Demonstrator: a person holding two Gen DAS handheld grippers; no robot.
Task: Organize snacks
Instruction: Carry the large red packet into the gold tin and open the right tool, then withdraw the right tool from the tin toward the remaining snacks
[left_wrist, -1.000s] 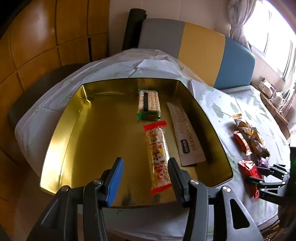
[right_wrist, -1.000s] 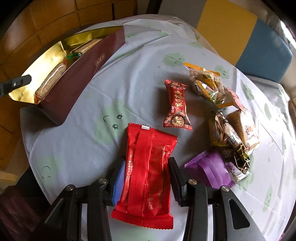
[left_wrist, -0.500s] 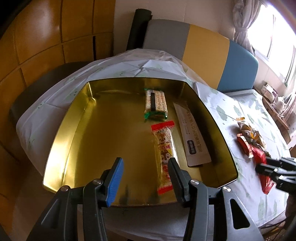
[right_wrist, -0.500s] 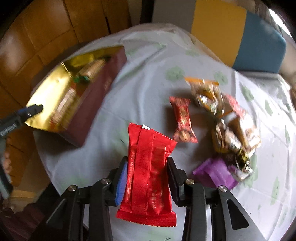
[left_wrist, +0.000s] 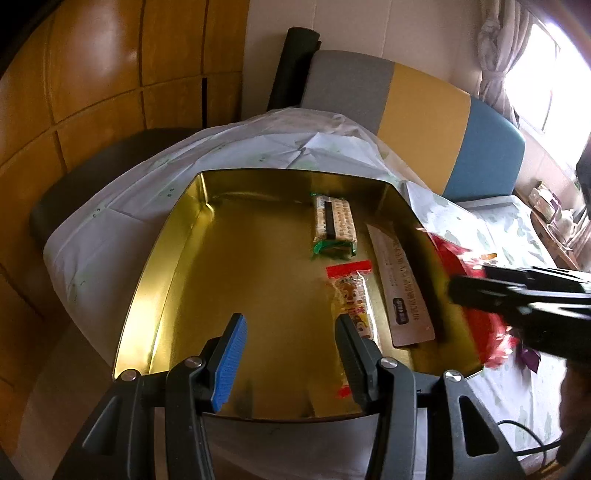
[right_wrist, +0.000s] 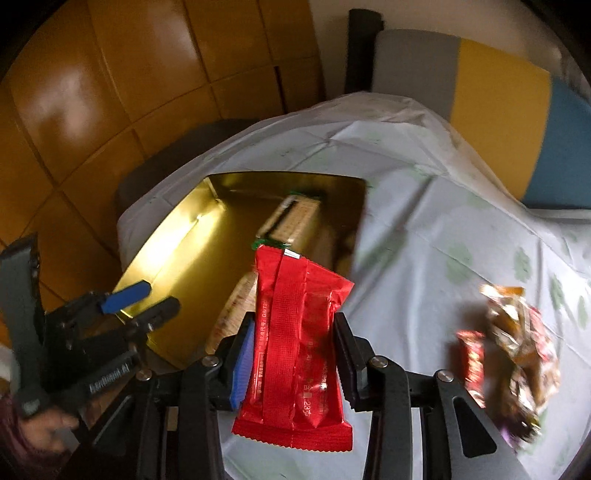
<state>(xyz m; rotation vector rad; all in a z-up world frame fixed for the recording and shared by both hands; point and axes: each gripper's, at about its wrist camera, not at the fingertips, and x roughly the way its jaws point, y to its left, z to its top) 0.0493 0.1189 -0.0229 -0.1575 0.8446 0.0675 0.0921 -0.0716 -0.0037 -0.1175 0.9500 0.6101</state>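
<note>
**Red snack packet carried above the gold tray**

The right tool (right_wrist: 293, 354) pinches a glossy red foil snack packet (right_wrist: 295, 343), held above the counter at the shiny gold metal tray's (right_wrist: 177, 243) 5 o'clock edge. The left tool (left_wrist: 290, 354) hovers spread and empty over the tray's near rim.

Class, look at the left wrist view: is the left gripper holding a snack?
No: the left gripper stands open, nothing between its fingers.
</note>
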